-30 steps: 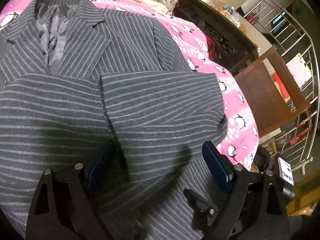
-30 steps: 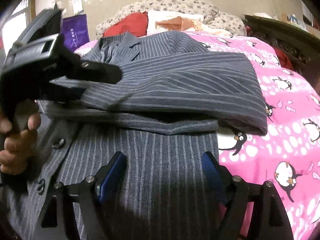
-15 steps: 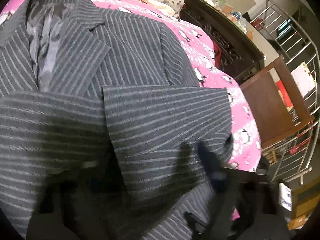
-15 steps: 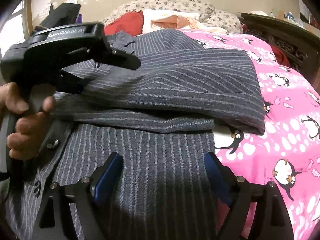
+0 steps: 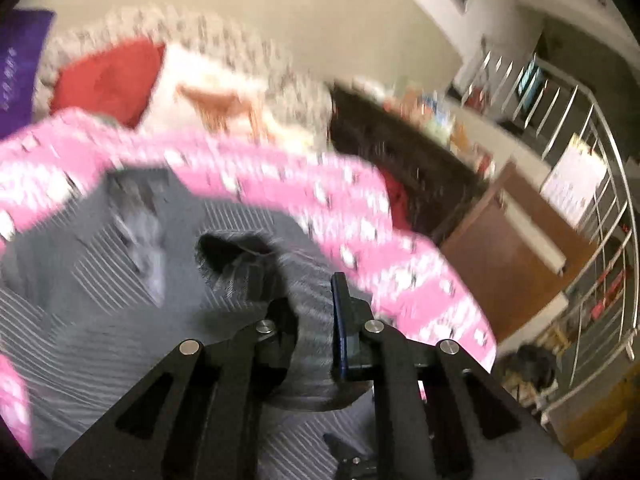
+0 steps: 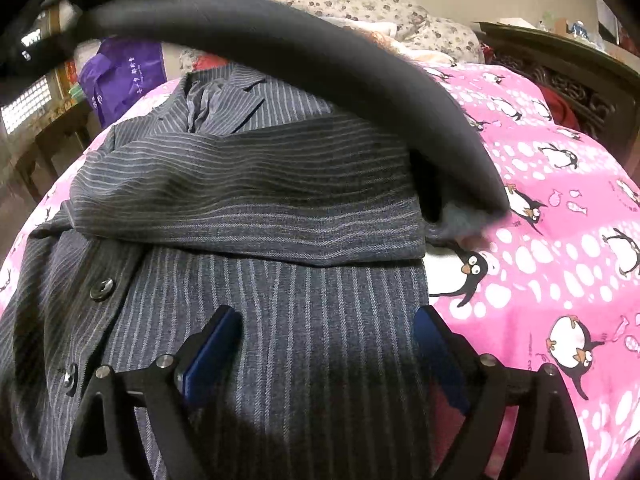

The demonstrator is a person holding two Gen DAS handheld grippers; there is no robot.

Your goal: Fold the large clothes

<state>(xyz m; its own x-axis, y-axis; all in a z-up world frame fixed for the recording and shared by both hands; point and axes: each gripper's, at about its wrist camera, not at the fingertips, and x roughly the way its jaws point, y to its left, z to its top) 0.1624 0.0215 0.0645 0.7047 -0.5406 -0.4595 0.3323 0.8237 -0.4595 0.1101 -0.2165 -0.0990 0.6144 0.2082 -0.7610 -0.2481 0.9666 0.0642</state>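
A grey pinstriped suit jacket [image 6: 248,184] lies face up on the pink penguin bedspread [image 6: 560,240], with one sleeve folded across its chest. My left gripper [image 5: 316,312] is shut on the other sleeve [image 5: 240,252] and holds it lifted; the view is blurred. In the right wrist view that lifted sleeve [image 6: 320,52] arches from the upper left down to the jacket's right edge. My right gripper [image 6: 328,344] is open and empty, low over the jacket's lower front panel.
Pillows and a red cushion [image 5: 108,80] lie at the head of the bed. A dark wooden headboard [image 6: 560,56], a brown chair [image 5: 508,256] and a metal rack [image 5: 592,184] stand to the right. A purple bag [image 6: 124,72] hangs at the left.
My left gripper has shut on a sleeve and swung up fast, lifting it off the jacket. My right gripper has stayed open over the lower panel.
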